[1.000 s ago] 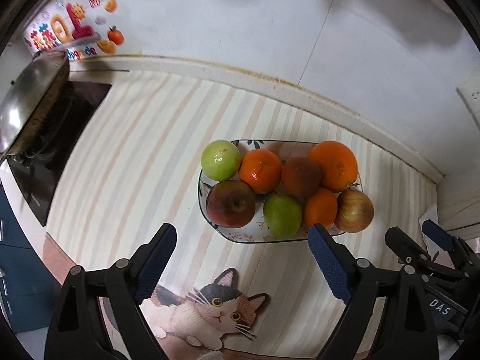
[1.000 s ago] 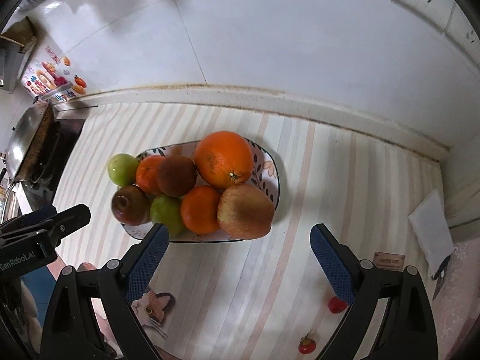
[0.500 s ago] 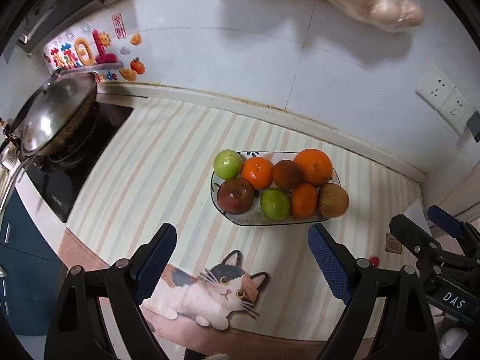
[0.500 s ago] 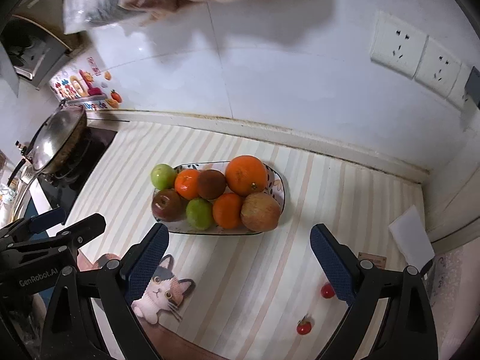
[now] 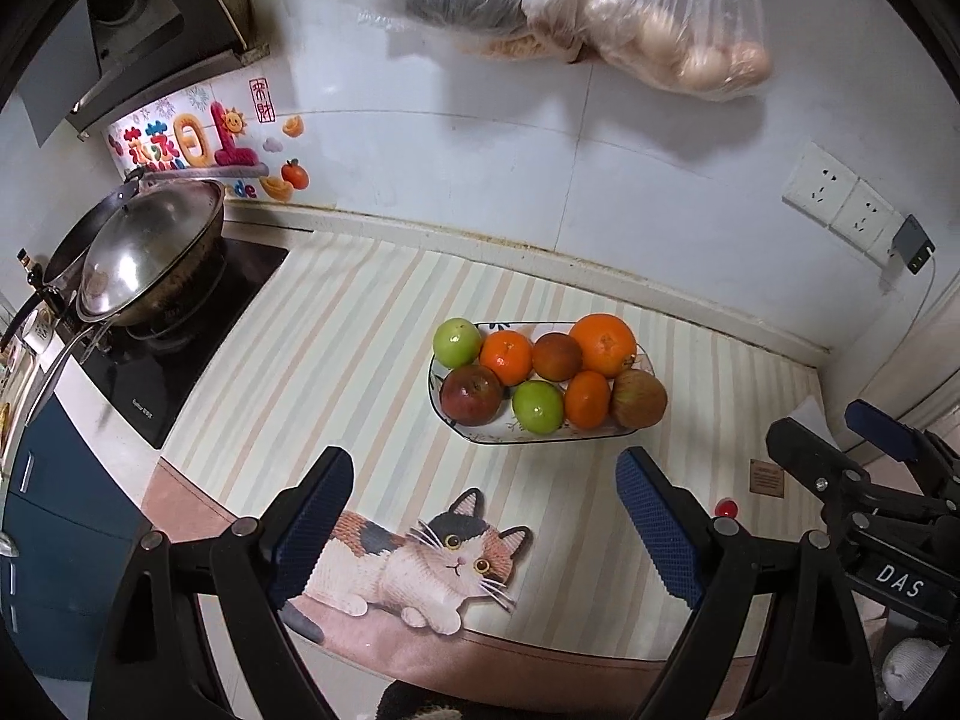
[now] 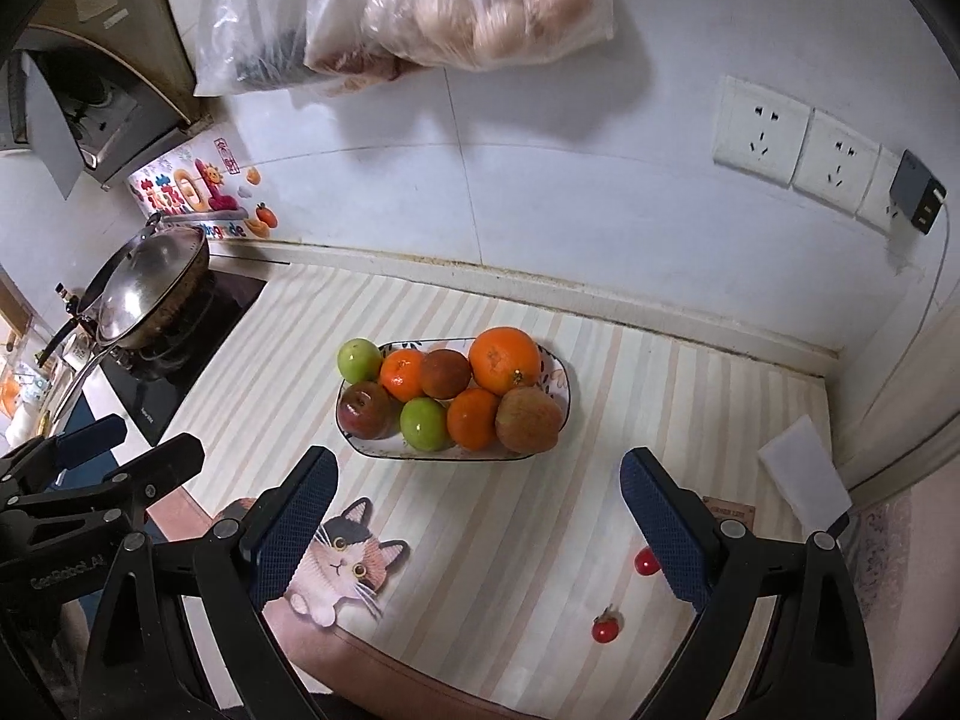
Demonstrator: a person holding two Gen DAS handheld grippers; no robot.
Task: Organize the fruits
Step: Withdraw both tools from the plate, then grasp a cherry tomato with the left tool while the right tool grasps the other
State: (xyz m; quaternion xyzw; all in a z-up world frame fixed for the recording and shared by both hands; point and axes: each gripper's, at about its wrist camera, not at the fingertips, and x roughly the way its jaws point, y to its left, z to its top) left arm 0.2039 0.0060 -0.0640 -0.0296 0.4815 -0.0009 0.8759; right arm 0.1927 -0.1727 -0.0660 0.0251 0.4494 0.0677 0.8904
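Both hand-held grippers, left (image 5: 483, 534) and right (image 6: 480, 531), wide open and empty above the table (image 6: 690, 396), fruit piled in the dish (image 6: 555, 375), sorting apparently near done, next likely reaching right for the two stray tomatoes (image 6: 606, 630) near the edge.

Glossy glazed ceramic plate (image 5: 641, 354), shiny metal wok lid (image 5: 135, 252) at left, crinkled clear plastic bags (image 6: 420, 6) up top, matt striped mat (image 6: 630, 396), textured blue finger pads (image 5: 657, 525).
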